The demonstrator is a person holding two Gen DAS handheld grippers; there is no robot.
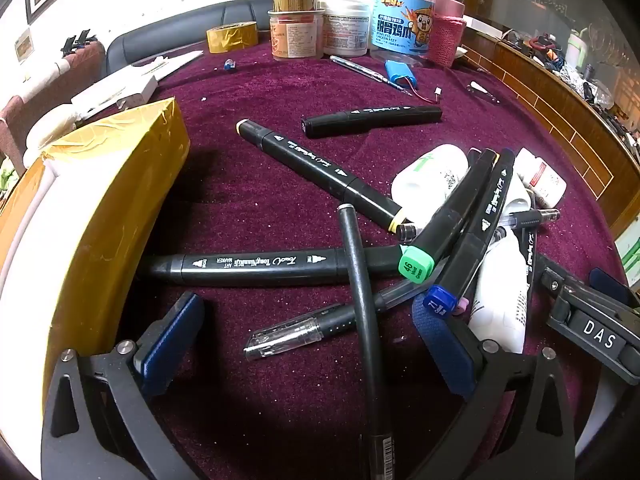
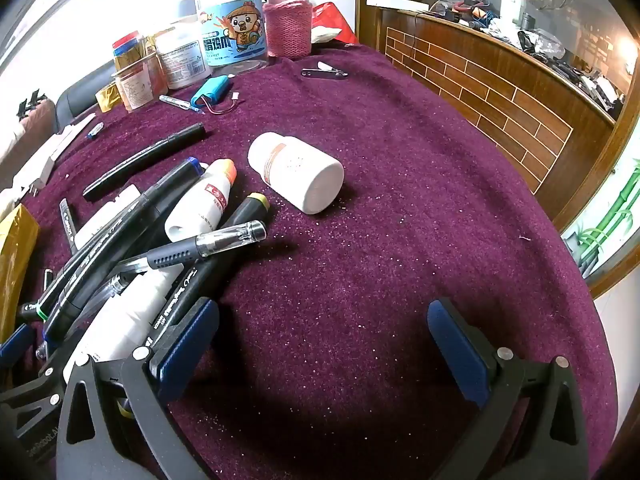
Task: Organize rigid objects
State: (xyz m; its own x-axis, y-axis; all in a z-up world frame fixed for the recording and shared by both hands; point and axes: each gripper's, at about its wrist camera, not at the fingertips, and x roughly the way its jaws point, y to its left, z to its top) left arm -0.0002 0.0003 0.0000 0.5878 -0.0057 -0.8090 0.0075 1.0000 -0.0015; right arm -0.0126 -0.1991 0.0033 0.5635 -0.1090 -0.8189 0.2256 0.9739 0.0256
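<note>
Several black art markers (image 1: 256, 266) and pens lie jumbled on a purple cloth, with white bottles (image 1: 430, 174) among them. My left gripper (image 1: 308, 332) is open just above the pile, its pads either side of a thin black pen (image 1: 362, 304) and a clear-capped pen (image 1: 296, 330). My right gripper (image 2: 324, 340) is open and empty over bare cloth, to the right of the pile (image 2: 132, 240). A white pill bottle (image 2: 298, 172) lies on its side ahead of it. The right gripper's body shows in the left wrist view at the right edge (image 1: 592, 320).
A yellow-taped box (image 1: 92, 208) stands at the left. Jars, a blue-labelled tub (image 1: 404, 20), a pink flask (image 2: 288, 12) and a tape roll (image 1: 232, 36) line the far edge. A blue battery pack (image 2: 212, 88) lies near them. A wooden counter (image 2: 500, 92) curves at the right.
</note>
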